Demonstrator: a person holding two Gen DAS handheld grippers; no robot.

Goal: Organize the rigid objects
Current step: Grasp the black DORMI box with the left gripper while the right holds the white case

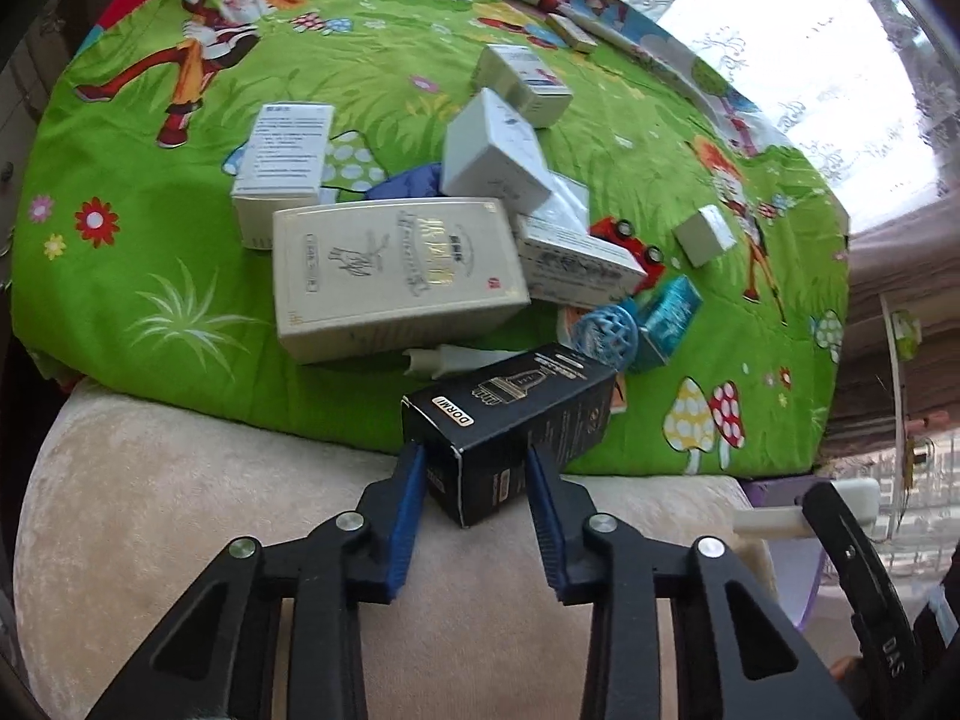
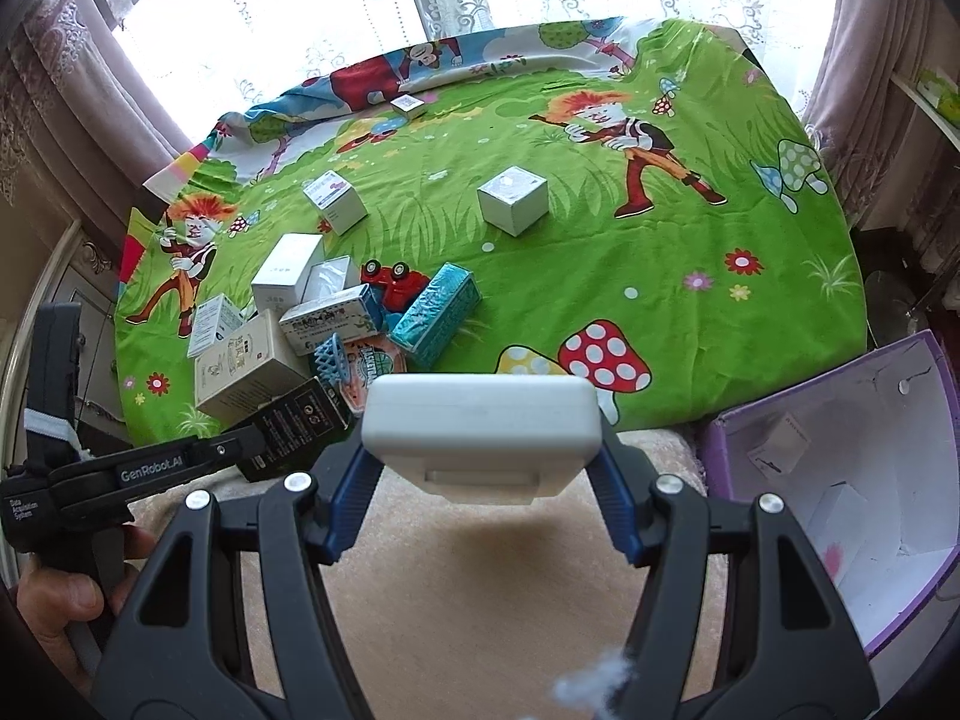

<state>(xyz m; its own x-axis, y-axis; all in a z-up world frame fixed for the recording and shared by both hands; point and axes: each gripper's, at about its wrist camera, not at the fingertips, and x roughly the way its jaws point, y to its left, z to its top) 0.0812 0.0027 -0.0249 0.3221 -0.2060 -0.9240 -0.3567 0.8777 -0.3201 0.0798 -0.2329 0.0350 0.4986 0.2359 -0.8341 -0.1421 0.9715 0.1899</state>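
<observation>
Left tool [image 1: 474, 474] clamped on the near end of the black box [image 1: 516, 420]; grip sits on one end only, rest of the box sticks out over the bed edge, so it could pivot or slip out if swung fast. Right tool [image 2: 483, 480] holds a white plastic case [image 2: 483, 426] across its width; pads catch only the rounded side edges, so it may squirt out under a squeeze or a jolt.

Near: cream plush cushion [image 1: 180, 510] under both tools, soft, nothing will stand flat there. Purple bin [image 2: 840, 480] is just beside the right tool, on the right, open top, a few white boxes already inside; its near wall is a snag risk on the way in.

Left tool and right tool are close together, so crossing paths could knock them.

Farther: pile on the green bedsheet [image 2: 660, 276], with cream gold-print box [image 1: 390, 276], blue lattice ball [image 1: 603, 333], teal packet [image 2: 435, 312], red toy car [image 2: 396, 285] leaning on one another; pulling one may topple the rest. Right half of the bed is open. White cube [image 2: 513, 198] stands alone, easy reach.
</observation>
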